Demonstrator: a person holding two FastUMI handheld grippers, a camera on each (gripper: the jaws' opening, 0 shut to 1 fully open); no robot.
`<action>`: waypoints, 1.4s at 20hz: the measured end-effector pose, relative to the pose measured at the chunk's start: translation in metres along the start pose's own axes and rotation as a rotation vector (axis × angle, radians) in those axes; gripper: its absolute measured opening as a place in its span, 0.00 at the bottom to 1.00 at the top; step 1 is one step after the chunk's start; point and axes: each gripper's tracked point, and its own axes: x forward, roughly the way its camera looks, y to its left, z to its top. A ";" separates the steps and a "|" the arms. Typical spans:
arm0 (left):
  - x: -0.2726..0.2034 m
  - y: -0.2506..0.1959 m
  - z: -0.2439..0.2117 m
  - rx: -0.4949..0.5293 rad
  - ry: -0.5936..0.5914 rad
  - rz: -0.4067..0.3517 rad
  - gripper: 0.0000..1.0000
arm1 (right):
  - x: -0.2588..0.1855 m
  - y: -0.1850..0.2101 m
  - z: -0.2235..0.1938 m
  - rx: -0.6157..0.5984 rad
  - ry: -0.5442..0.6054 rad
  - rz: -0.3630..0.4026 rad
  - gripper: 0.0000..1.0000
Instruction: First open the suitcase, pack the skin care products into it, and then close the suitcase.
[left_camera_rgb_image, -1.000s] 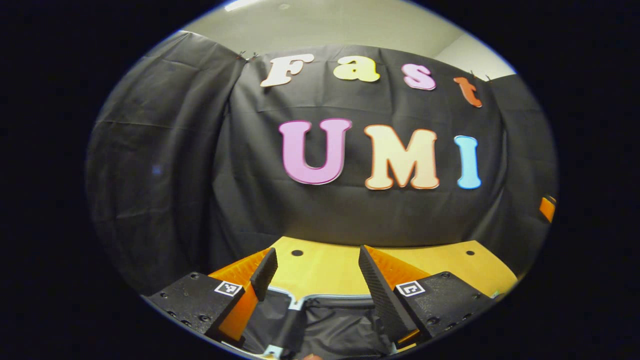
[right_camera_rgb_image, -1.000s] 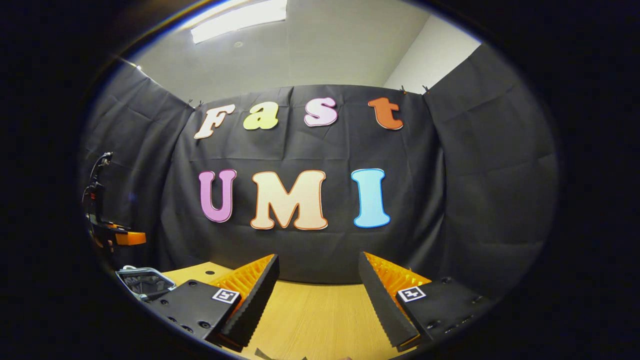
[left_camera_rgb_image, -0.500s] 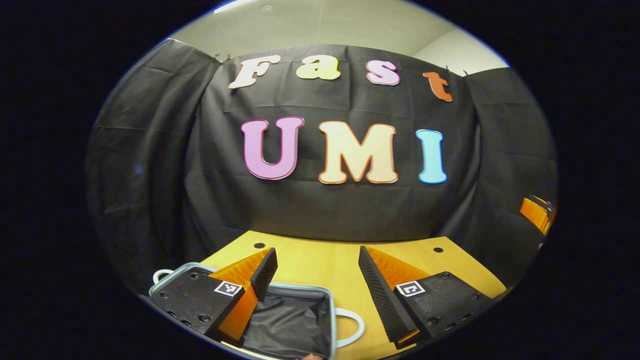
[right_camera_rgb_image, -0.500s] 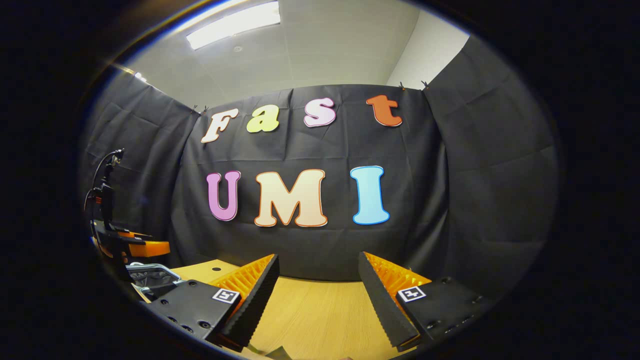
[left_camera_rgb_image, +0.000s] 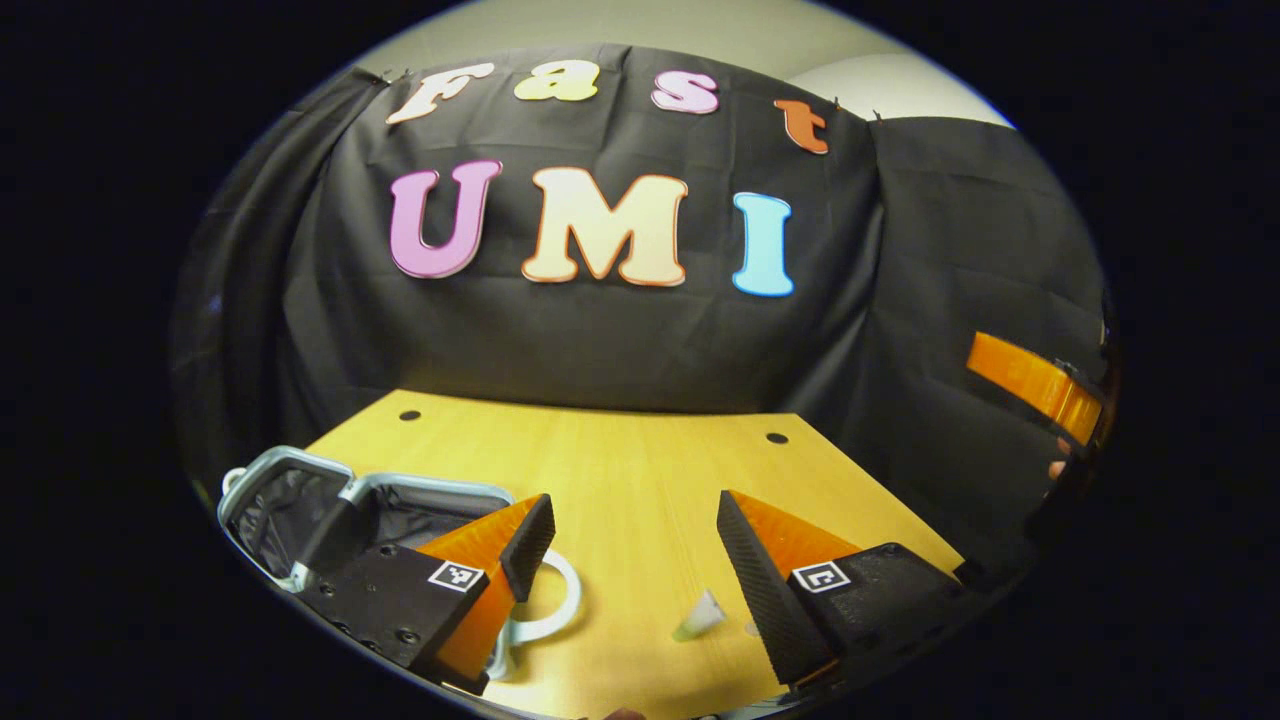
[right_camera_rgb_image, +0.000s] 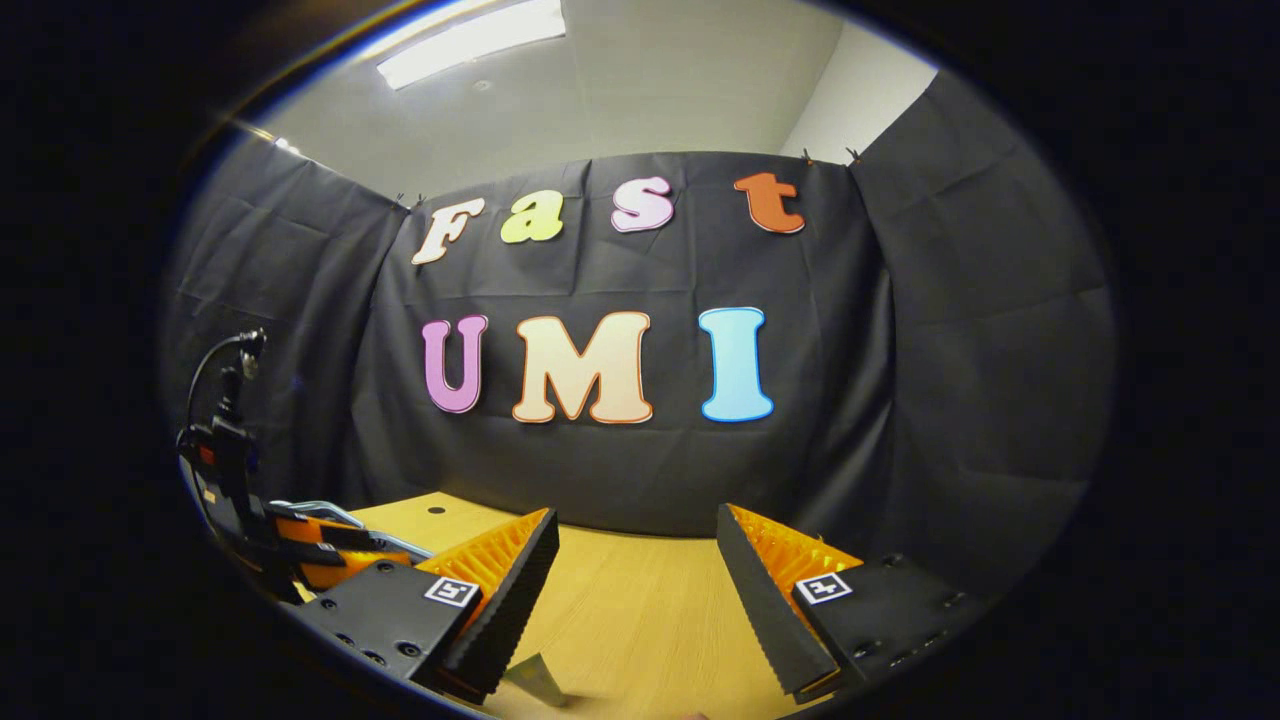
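Left gripper (left_camera_rgb_image: 632, 545) released, jaws spread wide over the wooden bench (left_camera_rgb_image: 640, 460), nothing between them. Open suitcase (left_camera_rgb_image: 300, 500) low and to the left of that gripper in the left gripper view, dark lining exposed inside a pale silver rim, partly hidden behind the gripper's left finger (left_camera_rgb_image: 528, 545). White loop handle (left_camera_rgb_image: 560, 600) of the suitcase lying on the bench just beside that finger's tip. Small pale wedge-shaped item (left_camera_rgb_image: 700, 615) resting on the bench between the two fingers, nearer the right one and apart from both; too small to tell what kind of product. Right gripper (right_camera_rgb_image: 636, 570) likewise released, jaws apart above bare bench, gripping nothing. Small greyish item (right_camera_rgb_image: 535, 675) on the bench at the bottom of the right gripper view, just beside the left finger; touching or not, cannot tell. In the right gripper view, left gripper's orange and black body at far left, with a stretch of silver suitcase rim (right_camera_rgb_image: 340, 515) behind it. Orange part of the right gripper (left_camera_rgb_image: 1030, 385) at the far right edge of the left gripper view, well apart from the suitcase.
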 end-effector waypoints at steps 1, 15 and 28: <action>0.003 -0.006 -0.011 0.001 0.018 -0.016 0.96 | -0.003 -0.002 -0.001 -0.006 0.005 -0.003 0.99; 0.052 -0.042 -0.160 -0.112 0.272 -0.124 0.76 | -0.032 -0.006 -0.052 -0.118 0.137 -0.006 0.99; 0.038 -0.036 -0.120 -0.038 0.309 -0.152 0.12 | -0.039 0.062 -0.134 -0.034 0.248 0.155 0.99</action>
